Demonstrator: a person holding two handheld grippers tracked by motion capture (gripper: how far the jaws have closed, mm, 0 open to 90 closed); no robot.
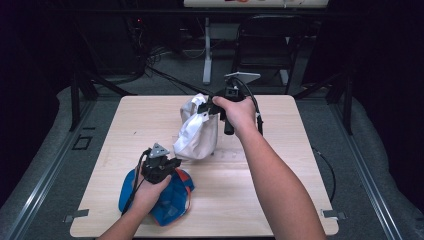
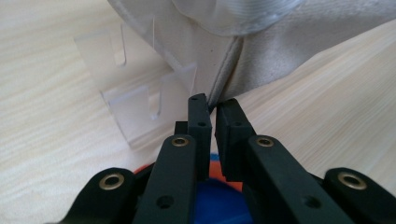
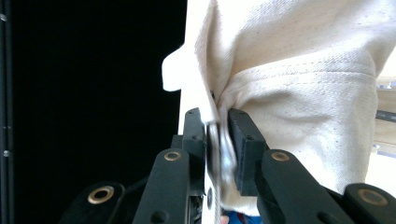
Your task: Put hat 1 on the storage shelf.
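Right fingers (image 3: 219, 140) clamped on a fold of the cream cloth bag (image 1: 197, 131), lifted over the middle of the counter (image 1: 260, 195). Left fingers (image 2: 212, 126) closed, perhaps pinching the bag's lower seam. Underneath, near the front edge, a blue and orange pouch (image 1: 167, 202).

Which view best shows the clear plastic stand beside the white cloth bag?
The left gripper view: the clear plastic stand sits close, slots and edges plain, against the white cloth bag. In the high view it is a faint glint. The right gripper view gives a sliver at its right edge.
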